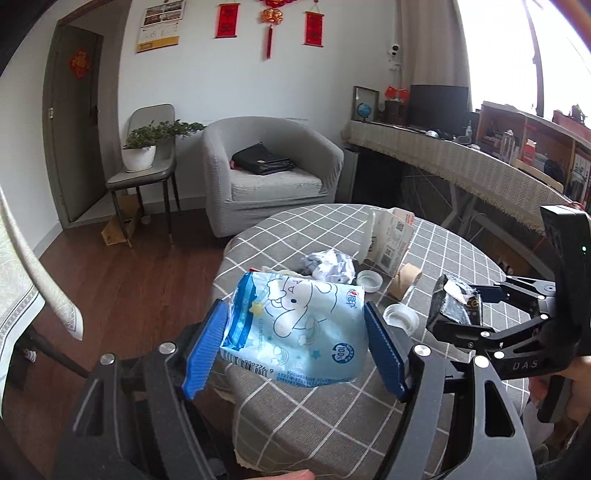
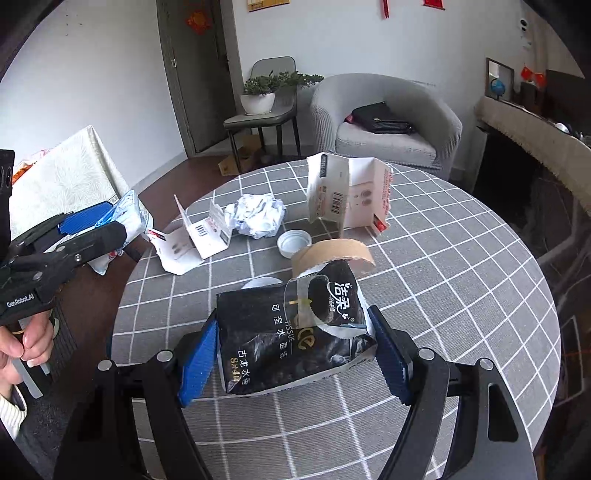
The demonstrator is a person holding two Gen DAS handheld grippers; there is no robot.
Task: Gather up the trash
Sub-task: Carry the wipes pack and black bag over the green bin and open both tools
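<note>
Trash litters the round checked table (image 2: 461, 258): a crumpled paper ball (image 2: 256, 216), bottle caps and torn cartons. The left gripper (image 1: 295, 332) clamps a light blue wrapper (image 1: 295, 332) at the table's near left edge; the right gripper (image 2: 295, 354) clamps a black tissue pack (image 2: 280, 332) above the near side.

The black tissue pack (image 2: 291, 332) hides most of a white cap (image 2: 258, 283); the calendar (image 2: 264, 4) is cut off at the top edge.

Near checked tabletop (image 2: 461, 314) open; cartons (image 2: 347, 192) block beyond.
</note>
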